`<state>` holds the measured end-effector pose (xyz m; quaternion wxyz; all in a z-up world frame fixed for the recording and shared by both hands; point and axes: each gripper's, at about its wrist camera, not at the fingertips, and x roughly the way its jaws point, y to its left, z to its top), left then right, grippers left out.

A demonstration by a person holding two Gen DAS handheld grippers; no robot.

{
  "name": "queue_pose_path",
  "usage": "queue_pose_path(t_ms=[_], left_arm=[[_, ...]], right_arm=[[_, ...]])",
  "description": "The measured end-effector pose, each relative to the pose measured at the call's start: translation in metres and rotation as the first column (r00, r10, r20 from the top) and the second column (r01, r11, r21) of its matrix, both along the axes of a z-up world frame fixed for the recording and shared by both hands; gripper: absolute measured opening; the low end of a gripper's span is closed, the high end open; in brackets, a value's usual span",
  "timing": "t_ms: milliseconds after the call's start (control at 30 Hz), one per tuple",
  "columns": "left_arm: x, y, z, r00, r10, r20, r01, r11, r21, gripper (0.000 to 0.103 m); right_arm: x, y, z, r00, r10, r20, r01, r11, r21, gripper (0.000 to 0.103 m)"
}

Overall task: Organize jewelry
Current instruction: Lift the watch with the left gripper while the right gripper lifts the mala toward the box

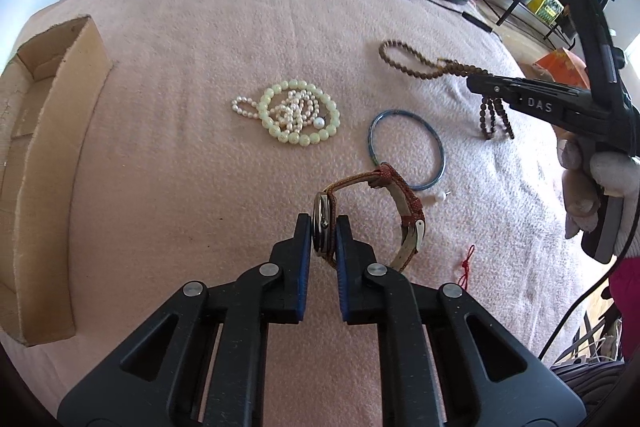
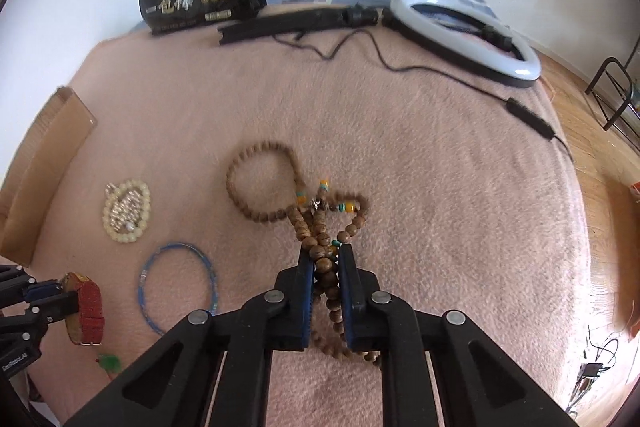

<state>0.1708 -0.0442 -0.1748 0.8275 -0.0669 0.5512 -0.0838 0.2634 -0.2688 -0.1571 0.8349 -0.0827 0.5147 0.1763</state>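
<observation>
Two grippers, both clamped on jewelry above pink blanket (image 1: 200,39). Left gripper (image 1: 324,231): fingers closed on case of wristwatch (image 1: 322,223), red-brown strap looping off to right. Right gripper (image 2: 326,263): fingers pinched on strands of wooden bead necklace (image 2: 256,183), far loop resting on blanket, lower strands hanging. Pale green bead bracelet (image 1: 298,113) with pearl strand (image 1: 294,109) heaped inside. Blue bangle (image 1: 406,149) just right of it. Cardboard box (image 1: 44,163) at left edge.

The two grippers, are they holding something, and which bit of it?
Yes. The left gripper pinches the watch by its round case. The right gripper squeezes the wooden bead necklace around its bunched strands.
</observation>
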Motion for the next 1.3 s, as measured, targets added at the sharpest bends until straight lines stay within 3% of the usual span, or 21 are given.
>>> queue_pose_path(t_ms=[600, 1300], left_arm=[[-0.022, 0.013, 0.056, 0.992, 0.014, 0.128, -0.010, 0.999, -0.034, 0.010], [-0.052, 0.091, 0.103, 0.967, 0.132, 0.219, -0.132, 0.991, -0.014, 0.010]], right_arm=[[-0.049, 0.009, 0.080, 0.991, -0.015, 0.135, -0.001, 0.993, 0.115, 0.009], [-0.096, 0.073, 0.136, 0.968, 0.086, 0.237, -0.132, 0.974, 0.185, 0.009]])
